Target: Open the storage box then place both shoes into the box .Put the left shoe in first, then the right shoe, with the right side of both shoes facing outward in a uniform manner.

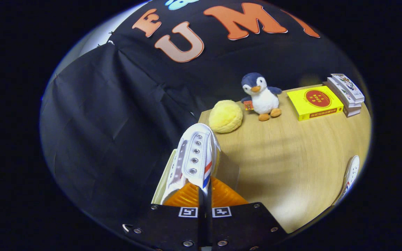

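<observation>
We see a wooden bench [284, 157] against black cloth. At lower centre our claw [205, 197] is clenched on a white shoe [195, 158]; another shoe [350, 174] sits lower right. Farther back: yellow plush ball [225, 116], penguin [261, 96], yellow book [315, 102].

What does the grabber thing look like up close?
The gripper has two flat black plates side by side, each dotted with silver screws. Each plate carries a small square black-and-white marker near the front edge. Ahead of them sit its two ribbed, rounded fingers, with ridges running across like steps.
</observation>
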Tool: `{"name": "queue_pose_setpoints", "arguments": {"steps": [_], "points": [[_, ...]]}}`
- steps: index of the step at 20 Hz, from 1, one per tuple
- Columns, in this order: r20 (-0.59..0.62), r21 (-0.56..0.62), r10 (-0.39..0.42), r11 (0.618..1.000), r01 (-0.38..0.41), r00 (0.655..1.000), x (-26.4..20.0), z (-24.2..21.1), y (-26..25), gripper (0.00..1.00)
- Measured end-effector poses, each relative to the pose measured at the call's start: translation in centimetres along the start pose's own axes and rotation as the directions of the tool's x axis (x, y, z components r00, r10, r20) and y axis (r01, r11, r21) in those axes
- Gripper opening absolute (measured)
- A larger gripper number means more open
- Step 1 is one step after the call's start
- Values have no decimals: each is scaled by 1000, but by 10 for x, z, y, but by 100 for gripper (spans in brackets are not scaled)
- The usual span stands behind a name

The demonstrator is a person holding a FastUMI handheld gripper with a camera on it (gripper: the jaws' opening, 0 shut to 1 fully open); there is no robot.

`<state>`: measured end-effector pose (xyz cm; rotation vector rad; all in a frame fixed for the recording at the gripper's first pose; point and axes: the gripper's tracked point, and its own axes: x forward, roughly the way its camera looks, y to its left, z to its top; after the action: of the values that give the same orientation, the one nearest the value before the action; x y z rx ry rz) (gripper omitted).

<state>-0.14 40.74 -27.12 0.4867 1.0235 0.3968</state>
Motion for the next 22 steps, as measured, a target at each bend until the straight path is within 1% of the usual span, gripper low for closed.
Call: {"name": "queue_pose_setpoints", "arguments": {"steps": [3,7,10,13,15,17,18,20,21,22], "points": [[-64,20,-14,1000,15,998,32,-21,27,0],[-151,26,-77,996,82,986,64,-53,38,1],[-219,44,-141,987,154,966,88,-81,38,1],[-282,36,-206,974,225,937,117,-102,37,3],[-314,44,-221,968,247,923,131,-114,37,3],[-346,71,-196,970,234,917,138,-121,40,3],[-363,98,-150,975,198,920,141,-123,44,4],[-393,132,-63,983,124,918,146,-126,50,18],[-390,129,-41,987,98,920,143,-124,52,25],[-372,119,-37,989,87,928,140,-118,48,29]]}}
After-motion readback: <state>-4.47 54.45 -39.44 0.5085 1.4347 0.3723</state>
